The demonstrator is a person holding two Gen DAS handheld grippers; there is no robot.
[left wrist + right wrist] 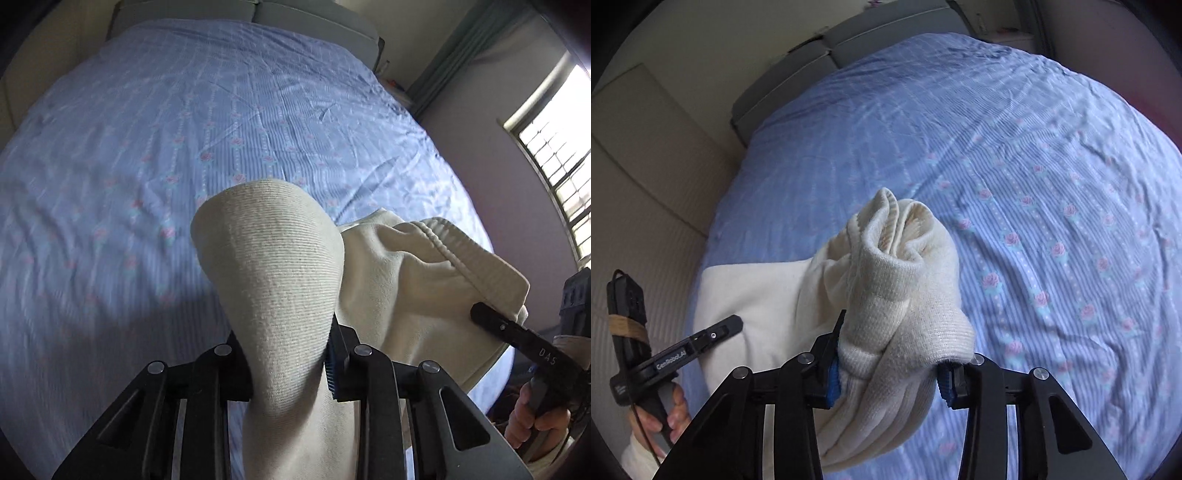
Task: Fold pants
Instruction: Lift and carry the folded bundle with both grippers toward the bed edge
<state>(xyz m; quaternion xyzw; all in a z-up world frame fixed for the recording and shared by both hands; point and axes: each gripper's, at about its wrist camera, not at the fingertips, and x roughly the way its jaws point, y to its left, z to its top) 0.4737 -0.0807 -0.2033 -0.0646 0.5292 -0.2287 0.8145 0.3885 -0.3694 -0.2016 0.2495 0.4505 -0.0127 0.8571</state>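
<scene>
We counted one pair of cream pants, bunched at the lower middle of both views, and two black grippers. One blue flowered bedspread filled both frames. We saw one barred window at the right edge, and two hands in the lower corners.

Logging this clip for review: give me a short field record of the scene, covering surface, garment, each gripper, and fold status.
surface: bed with blue floral sheet
garment: cream knit pants, partly lifted, the rest draped on the sheet
left gripper: closed on a ribbed cuff of the pants
right gripper: closed on a bunched ribbed end of the pants
hands: a hand grips the right tool's handle
background: window to the right in the left wrist view
fold status: not yet folded
</scene>
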